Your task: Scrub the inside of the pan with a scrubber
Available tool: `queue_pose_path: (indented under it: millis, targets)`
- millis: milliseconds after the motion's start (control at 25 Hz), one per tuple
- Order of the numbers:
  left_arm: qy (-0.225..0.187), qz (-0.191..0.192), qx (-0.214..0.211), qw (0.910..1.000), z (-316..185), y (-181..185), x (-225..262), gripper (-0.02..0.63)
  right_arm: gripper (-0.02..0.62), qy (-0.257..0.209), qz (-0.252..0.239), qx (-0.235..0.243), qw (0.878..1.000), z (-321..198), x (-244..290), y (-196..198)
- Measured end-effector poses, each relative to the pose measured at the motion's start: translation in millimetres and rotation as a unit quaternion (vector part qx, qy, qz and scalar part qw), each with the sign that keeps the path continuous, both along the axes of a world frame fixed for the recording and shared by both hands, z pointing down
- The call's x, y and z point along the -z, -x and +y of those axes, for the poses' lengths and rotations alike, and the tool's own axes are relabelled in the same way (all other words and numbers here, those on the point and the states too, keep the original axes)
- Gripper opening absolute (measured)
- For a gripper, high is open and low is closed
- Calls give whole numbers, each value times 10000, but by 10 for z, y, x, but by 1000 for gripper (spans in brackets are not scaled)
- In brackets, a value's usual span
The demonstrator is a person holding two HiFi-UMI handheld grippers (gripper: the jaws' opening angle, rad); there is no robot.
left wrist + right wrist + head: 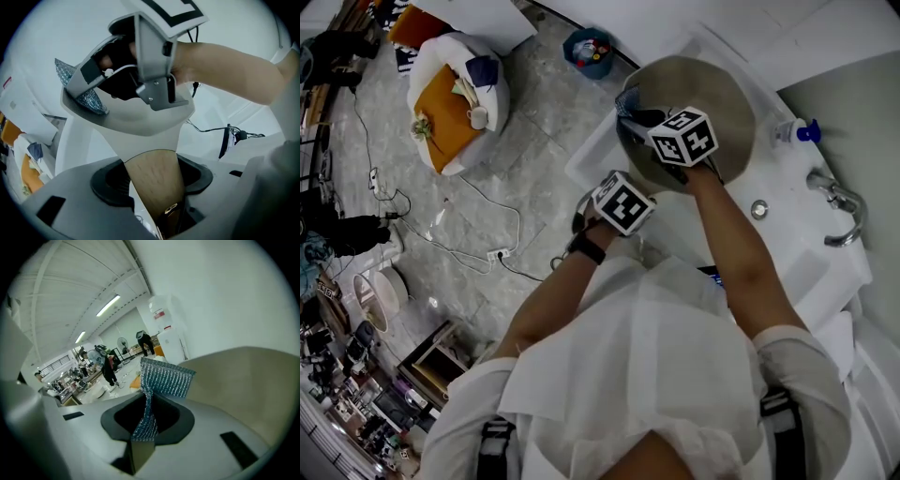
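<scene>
Scrubbing step: left gripper [153, 185] clamps the wooden handle [157, 164], pan [717, 98] tilted upper centre over the sink [792, 258]. Right gripper [145, 420] pinches the scrubber [166, 378] near the rim; next, likely, press inside and rub.

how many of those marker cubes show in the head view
2. One marker cube sits on the left tool, which grips the pan by its handle; the other is on the right tool, holding the scrubber over the pan. None looks hidden.
</scene>
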State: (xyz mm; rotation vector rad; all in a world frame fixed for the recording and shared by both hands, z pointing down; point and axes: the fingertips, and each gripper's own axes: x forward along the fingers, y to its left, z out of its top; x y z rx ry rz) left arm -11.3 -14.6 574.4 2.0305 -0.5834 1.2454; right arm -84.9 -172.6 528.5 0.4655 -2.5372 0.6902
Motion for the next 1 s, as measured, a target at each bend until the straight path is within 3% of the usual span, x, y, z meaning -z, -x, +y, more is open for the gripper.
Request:
queue_pose_path:
  millis: [440,640,800,880,1000]
  targets:
    - [-10,41,61,10000,-22,11,4,265,49,-365,749,-1164,9897,-903,-140,-362]
    - [-4,50,99,9999,-29,2,9,265,49,-330,1017,-2282,9677,-1226,-164,-882]
    - [9,39,66,10000,-45,9,18,264,49,-414,1406,-3035,9415,-1280,-211,-1219]
    - [14,48,29,10000,-49,13,25,264,49,-547,1511,-3197,9338,-1272,-223,-1237]
    - [19,72,11,10000,-44,12,29,264,49,-613,1455,-2892,9442,-1242,-274,-1047]
